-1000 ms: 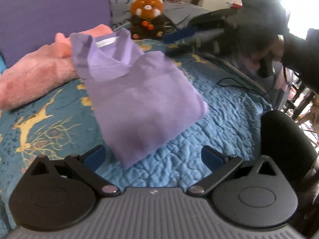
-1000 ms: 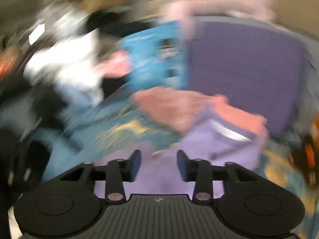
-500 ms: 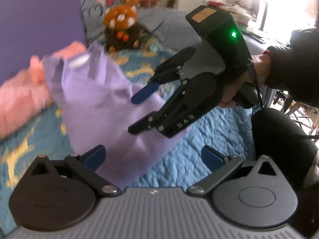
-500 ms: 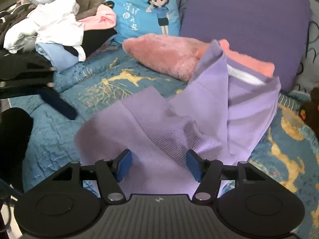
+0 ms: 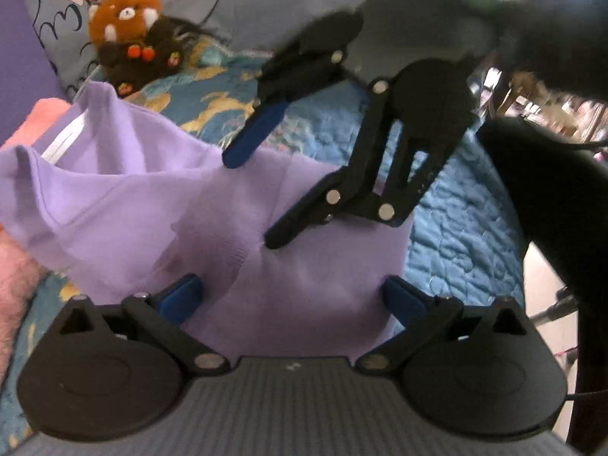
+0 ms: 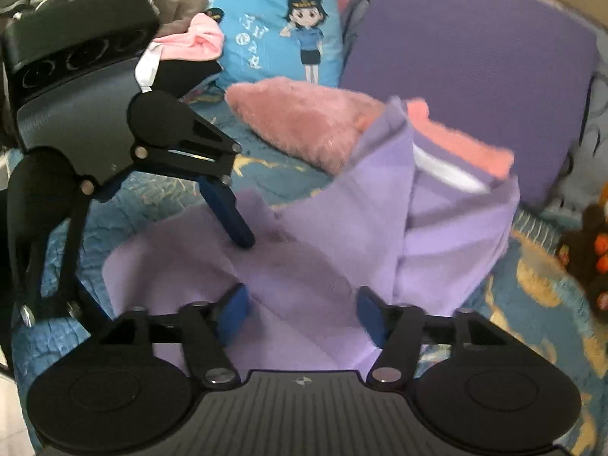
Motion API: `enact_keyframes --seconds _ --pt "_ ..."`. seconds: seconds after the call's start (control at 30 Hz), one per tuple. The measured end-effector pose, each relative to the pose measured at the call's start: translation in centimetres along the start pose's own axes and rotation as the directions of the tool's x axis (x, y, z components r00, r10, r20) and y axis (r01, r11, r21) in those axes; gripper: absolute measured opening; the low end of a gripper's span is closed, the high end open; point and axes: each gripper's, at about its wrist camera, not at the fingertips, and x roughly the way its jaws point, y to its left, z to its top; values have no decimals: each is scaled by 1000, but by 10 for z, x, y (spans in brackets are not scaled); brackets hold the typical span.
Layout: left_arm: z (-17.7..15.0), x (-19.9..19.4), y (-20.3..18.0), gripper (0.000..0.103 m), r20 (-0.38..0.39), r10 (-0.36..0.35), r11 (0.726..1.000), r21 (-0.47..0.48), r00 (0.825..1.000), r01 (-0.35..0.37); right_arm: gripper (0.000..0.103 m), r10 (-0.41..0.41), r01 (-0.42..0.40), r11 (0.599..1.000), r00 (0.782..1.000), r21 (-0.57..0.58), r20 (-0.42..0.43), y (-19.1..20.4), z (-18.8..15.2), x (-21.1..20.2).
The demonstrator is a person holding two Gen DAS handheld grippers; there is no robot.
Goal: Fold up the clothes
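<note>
A lilac shirt point(image 5: 212, 220) lies partly folded on the blue quilted bed; it also shows in the right wrist view point(image 6: 342, 243), with its white-taped collar propped up against pink plush. My left gripper point(image 5: 290, 296) is open, its blue pads straddling the shirt's near edge. My right gripper point(image 6: 300, 307) is open over the shirt's near edge too. In the left wrist view the right gripper point(image 5: 254, 186) reaches in from the right above the cloth. In the right wrist view the left gripper's fingertip point(image 6: 231, 216) rests on the cloth.
A pink plush cushion point(image 6: 300, 121), a blue cartoon pillow point(image 6: 281, 34) and a purple pillow point(image 6: 467, 68) line the back. A red panda plush point(image 5: 129, 34) sits by a grey pillow point(image 5: 273, 3). A clothes heap point(image 6: 178, 34) lies at the far left.
Both grippers have moved in close over the lilac shirt, facing each other. The right gripper's jaws have widened. The shirt's near edge now sits between both sets of fingers.
</note>
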Motion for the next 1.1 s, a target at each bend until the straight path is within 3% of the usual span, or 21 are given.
enact_keyframes --seconds 0.1,0.23,0.33,0.47,0.57,0.67,0.8,0.9,1.1 --pt "-6 2 9 103 27 -32 999 -25 999 33 72 22 -22 998 1000 61 -5 -15 -8 0" --pt "-7 -1 9 103 29 -10 1000 -25 1000 11 71 9 -7 997 1000 73 -19 -15 -7 -9" --pt "-2 -21 -12 103 0 37 999 38 999 -37 56 -10 11 999 1000 49 -8 -11 1 -31" --pt "-5 -48 -40 103 -11 -28 985 170 1000 30 57 61 -53 985 997 -165 41 17 10 -61" --pt "1 -42 -49 103 -21 -43 973 226 999 47 57 129 -128 950 992 -286 -16 37 15 -44" --pt "4 -21 -36 103 -69 -67 979 188 995 79 58 168 -187 920 982 -344 -83 49 14 -18" --pt "-10 -3 -27 103 -119 -87 963 245 989 114 73 170 -189 940 981 -286 -88 30 -1 -1" --pt "-17 -2 -25 103 -112 -95 954 274 989 123 75 180 -194 951 980 -242 -79 20 -10 0" --pt "-25 4 -7 103 -42 -139 976 160 989 144 76 194 -208 960 977 -189 -91 12 -15 10"
